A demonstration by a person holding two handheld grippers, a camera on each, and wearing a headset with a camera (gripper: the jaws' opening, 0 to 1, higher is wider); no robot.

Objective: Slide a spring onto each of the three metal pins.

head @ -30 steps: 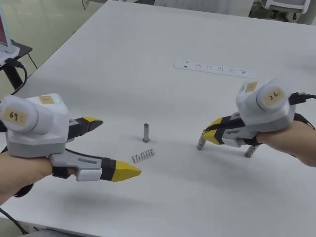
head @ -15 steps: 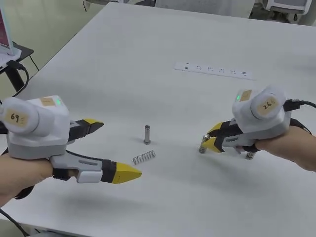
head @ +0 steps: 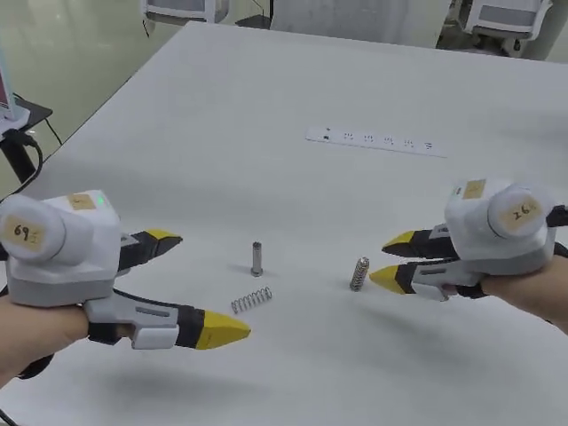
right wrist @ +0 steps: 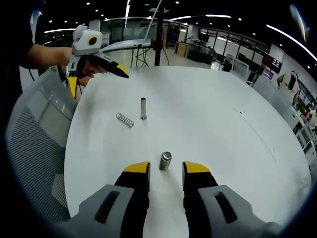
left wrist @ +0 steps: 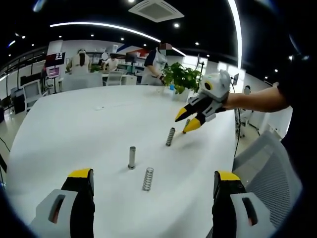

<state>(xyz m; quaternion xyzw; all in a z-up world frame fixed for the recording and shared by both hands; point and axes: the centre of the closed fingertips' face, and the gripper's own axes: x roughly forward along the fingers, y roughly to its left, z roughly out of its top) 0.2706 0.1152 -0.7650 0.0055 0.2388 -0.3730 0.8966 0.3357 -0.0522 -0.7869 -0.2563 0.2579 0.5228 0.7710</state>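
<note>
Left gripper: in my left hand, low at the near left of the table. The jaws are spread wide with nothing between them.
Right gripper: in my right hand, at the right side of the table. The jaws are a little apart and hold nothing, and the yellow tips point left toward the sprung pin.
Sprung pin: upright on the table with a spring coiled round it. It is just off my right tips and not touching them. In the right gripper view it stands just ahead of the gap between the two tips.
Bare pin: upright near the middle of the table, no spring on it. It stands between my two grippers, nearer the left one and well apart from the sprung pin.
Loose spring: lying flat on the table just beside the bare pin, on my side of it and not touching it. In the left gripper view it lies ahead of my open jaws, about midway between them.
Power strip: a long white bar flat on the table, far beyond the pins — well apart from both grippers.
Left to do: the bare pin has no spring, and the loose spring lies free.
</note>
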